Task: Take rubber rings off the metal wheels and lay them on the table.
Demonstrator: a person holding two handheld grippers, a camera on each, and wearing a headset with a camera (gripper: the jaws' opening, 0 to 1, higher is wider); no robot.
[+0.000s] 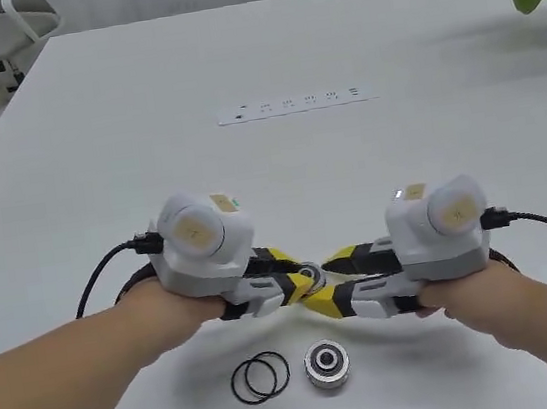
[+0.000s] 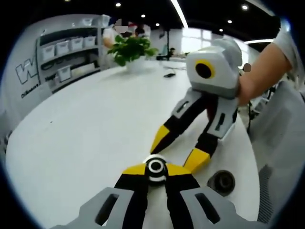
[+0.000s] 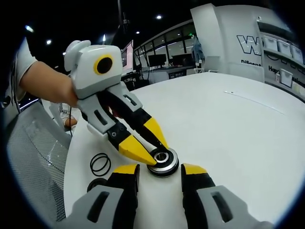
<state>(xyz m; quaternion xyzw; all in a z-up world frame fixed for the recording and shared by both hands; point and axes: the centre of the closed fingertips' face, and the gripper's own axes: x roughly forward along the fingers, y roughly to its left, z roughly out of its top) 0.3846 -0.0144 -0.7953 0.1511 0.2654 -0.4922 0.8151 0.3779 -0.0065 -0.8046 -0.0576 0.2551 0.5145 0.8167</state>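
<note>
Left gripper [image 2: 156,170] clamps wheel [image 2: 156,165]; right gripper [image 3: 159,171] parted — rings [image 1: 260,377] on table [image 1: 249,167]

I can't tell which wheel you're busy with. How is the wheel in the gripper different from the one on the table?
The held wheel is pinched in the shut left gripper; the table wheel lies flat with no gripper on it. The open right gripper points at the held wheel; the table wheel sits beside two rubber rings. Both are small, round and metal.
</note>
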